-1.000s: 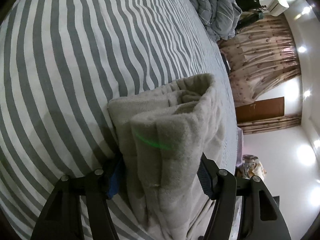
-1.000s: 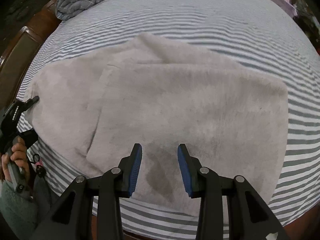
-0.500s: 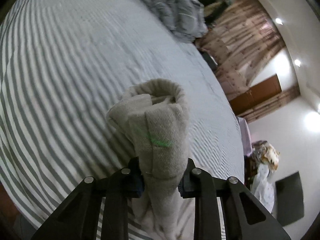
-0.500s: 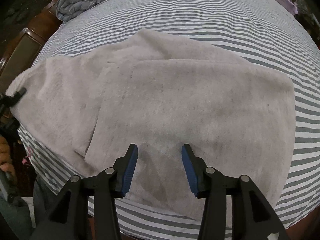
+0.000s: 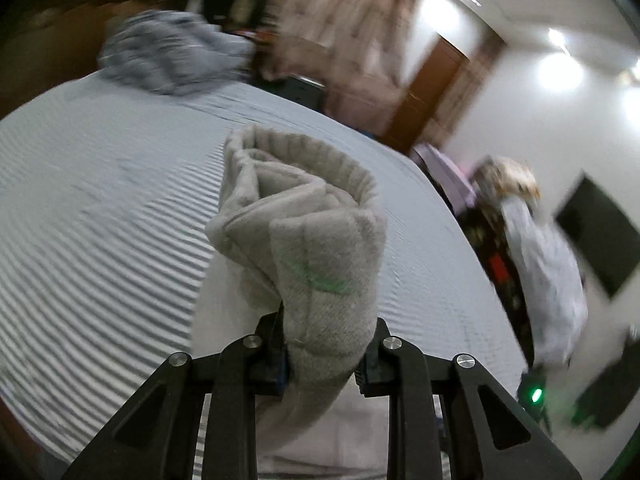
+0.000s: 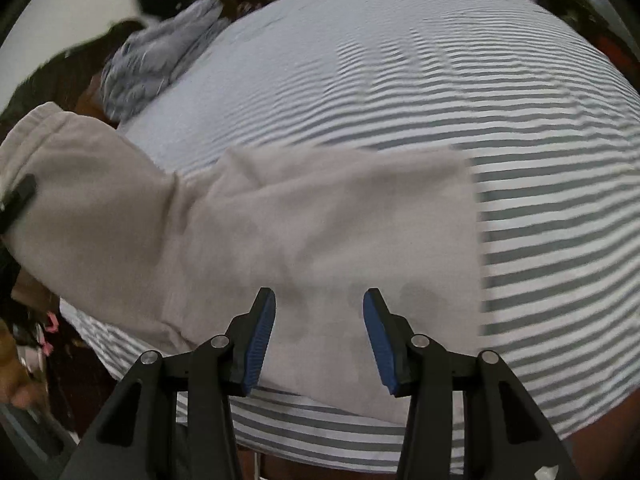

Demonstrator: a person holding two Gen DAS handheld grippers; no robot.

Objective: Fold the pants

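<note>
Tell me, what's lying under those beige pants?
Under the pants lies the striped bedsheet, showing all around them. The part directly beneath is covered, so anything there stays unseen.

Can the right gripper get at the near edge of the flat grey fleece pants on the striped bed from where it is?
Probably yes. The right gripper is open just over the grey fleece pants, with nothing between them; the left gripper holds the lifted end well off to the side.

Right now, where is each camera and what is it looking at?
Left wrist: sits on the left tool, looking across the striped bed; its fingers pinch the bunched grey pants.
Right wrist: sits on the right tool, looking down at the pants; its fingers are open.
Both show pants, bed and grey quilt.
</note>
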